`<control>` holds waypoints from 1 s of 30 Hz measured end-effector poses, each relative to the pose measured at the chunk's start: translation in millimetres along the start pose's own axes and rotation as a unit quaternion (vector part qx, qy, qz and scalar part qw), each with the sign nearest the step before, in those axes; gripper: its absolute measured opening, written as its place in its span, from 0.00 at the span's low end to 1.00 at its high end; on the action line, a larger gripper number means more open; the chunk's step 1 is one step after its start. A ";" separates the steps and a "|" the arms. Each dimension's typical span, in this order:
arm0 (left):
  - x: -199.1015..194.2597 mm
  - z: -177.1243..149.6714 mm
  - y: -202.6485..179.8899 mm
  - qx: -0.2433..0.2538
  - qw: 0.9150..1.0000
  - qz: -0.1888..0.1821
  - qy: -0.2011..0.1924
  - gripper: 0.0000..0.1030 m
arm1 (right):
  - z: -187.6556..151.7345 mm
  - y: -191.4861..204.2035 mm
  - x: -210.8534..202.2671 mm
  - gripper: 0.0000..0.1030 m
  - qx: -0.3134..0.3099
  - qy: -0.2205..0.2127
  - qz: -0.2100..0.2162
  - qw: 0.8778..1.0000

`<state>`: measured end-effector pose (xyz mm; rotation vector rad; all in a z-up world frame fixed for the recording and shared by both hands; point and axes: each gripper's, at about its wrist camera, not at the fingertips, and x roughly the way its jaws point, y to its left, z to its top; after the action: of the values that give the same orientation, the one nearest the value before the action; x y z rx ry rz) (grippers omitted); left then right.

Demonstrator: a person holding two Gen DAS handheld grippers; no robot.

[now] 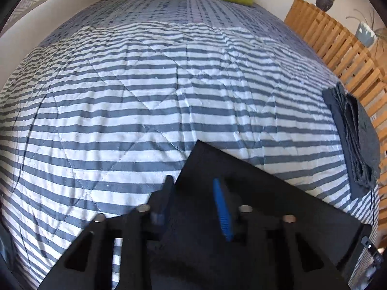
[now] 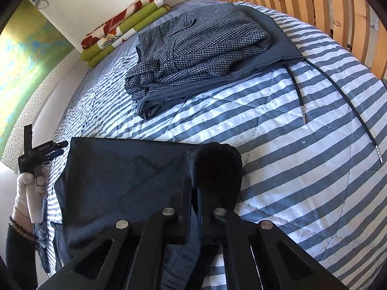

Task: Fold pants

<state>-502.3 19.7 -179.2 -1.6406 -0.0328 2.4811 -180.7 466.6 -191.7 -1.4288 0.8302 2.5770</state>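
Pants [image 2: 116, 183], dark navy, are hanging clamped in both the left gripper [image 1: 193, 203] and the right gripper [image 2: 193, 193]. Two folded garments are lying stacked at upper centre: a houndstooth piece [image 2: 193, 48] on a blue one [image 2: 278, 48].

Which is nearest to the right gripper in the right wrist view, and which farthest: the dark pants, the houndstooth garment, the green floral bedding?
1. Dark pants: clamped in the right gripper, at its fingers.
2. Houndstooth garment: folded farther up the striped bed, on a blue one.
3. Green floral bedding: stacked against the far wall, upper left.
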 end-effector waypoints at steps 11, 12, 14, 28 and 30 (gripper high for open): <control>-27.6 31.7 -6.9 0.004 0.999 0.012 -0.049 0.00 | 12.1 -5.7 -9.5 0.03 0.041 -0.051 0.033 0.997; -29.2 35.2 -6.9 0.005 0.999 0.004 -0.050 0.00 | 14.3 -6.7 -11.0 0.03 0.046 -0.057 0.035 0.997; -31.3 37.1 -5.5 0.005 0.998 -0.006 -0.055 0.00 | 18.1 -8.1 -12.5 0.03 0.048 -0.062 0.032 0.996; 7.1 4.9 -14.4 0.040 0.999 0.009 0.009 0.04 | 17.8 -11.3 -0.7 0.03 0.042 -0.041 0.023 0.998; -2.9 9.3 -12.7 0.036 0.999 0.006 0.000 0.03 | 17.2 -12.6 -1.2 0.03 0.044 -0.041 0.024 0.998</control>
<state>-508.1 32.5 -171.5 -1.6177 0.0649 2.4595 -189.1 486.0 -188.7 -1.2852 0.9645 2.5787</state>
